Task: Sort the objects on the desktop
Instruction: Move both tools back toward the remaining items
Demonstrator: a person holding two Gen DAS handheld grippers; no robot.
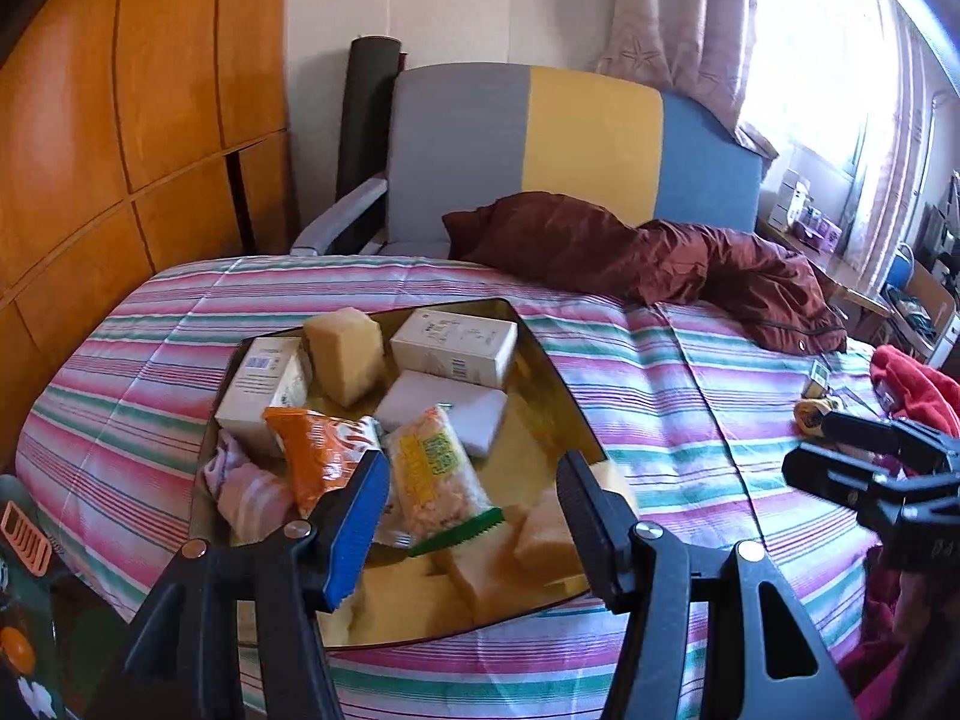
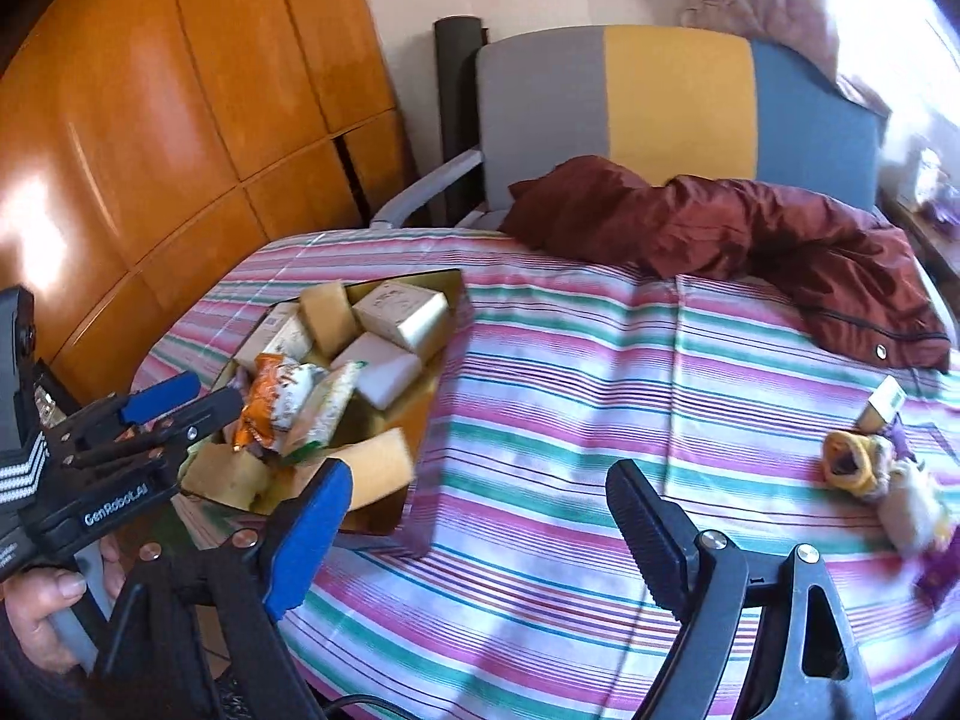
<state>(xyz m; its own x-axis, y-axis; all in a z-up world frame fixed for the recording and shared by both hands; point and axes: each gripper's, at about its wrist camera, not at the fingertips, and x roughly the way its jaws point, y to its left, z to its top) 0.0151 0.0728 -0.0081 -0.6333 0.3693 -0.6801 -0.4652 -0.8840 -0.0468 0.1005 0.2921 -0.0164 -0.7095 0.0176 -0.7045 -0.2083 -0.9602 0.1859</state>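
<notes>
Grippers, left [image 1: 471, 510] and right [image 2: 480, 531], were held open (nothing gripped); stray items [image 2: 882, 474] on bed should be approached squarely, then gold tray [image 1: 543, 354].

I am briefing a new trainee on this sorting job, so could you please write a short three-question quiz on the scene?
1. True or false: the orange snack packet lies inside the gold tray.
2. What lies between the fingers of the right gripper? A) a sponge B) nothing C) a box
3. Fill in: the dark red jacket lies on the striped ____.

Key: 1 true; 2 B; 3 bedcover.
</notes>
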